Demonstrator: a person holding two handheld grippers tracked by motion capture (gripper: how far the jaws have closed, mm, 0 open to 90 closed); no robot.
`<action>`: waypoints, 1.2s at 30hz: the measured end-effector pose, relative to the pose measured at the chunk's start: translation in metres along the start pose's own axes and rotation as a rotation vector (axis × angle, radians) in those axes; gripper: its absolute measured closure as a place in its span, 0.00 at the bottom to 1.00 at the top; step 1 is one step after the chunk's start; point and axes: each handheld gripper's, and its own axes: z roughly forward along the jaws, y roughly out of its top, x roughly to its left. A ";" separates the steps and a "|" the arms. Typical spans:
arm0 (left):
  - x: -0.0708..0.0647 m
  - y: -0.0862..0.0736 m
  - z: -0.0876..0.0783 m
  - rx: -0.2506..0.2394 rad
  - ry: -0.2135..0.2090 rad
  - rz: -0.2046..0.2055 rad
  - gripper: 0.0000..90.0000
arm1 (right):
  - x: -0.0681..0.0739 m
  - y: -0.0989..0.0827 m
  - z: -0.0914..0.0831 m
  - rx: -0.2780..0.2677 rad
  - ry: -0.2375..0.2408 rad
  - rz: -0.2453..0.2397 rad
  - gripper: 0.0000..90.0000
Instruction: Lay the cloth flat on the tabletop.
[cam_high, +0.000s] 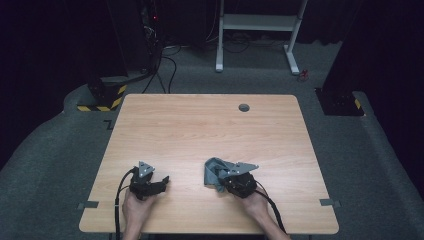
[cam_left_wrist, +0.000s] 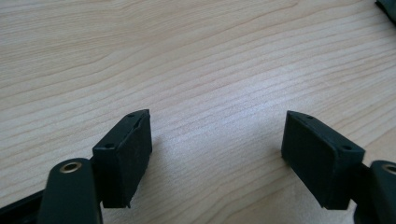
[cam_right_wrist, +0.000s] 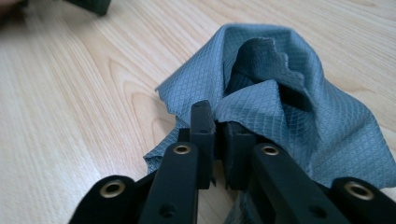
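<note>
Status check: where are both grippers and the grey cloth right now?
Right gripper pinching edge of bunched grey cloth. Left gripper open, nothing between jaws, low over bare table. Nothing in the way.

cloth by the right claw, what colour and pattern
Grey-blue cloth with a fine diamond weave, clearest in the right gripper view.

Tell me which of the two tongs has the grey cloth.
The right tongs: their jaws stand nearly together, pinching a fold of the grey cloth. The left tongs gape wide over the bare table.
</note>
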 end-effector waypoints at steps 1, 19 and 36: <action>-0.002 0.001 0.001 -0.002 -0.001 0.005 0.29 | 0.000 0.000 0.000 0.000 0.000 0.000 0.92; -0.072 0.038 0.012 -0.029 -0.284 0.110 0.41 | -0.003 -0.026 -0.056 -0.089 -0.066 0.038 0.81; -0.130 0.089 0.042 0.014 -0.297 0.293 0.52 | -0.005 -0.021 -0.034 -0.012 -0.109 0.004 0.94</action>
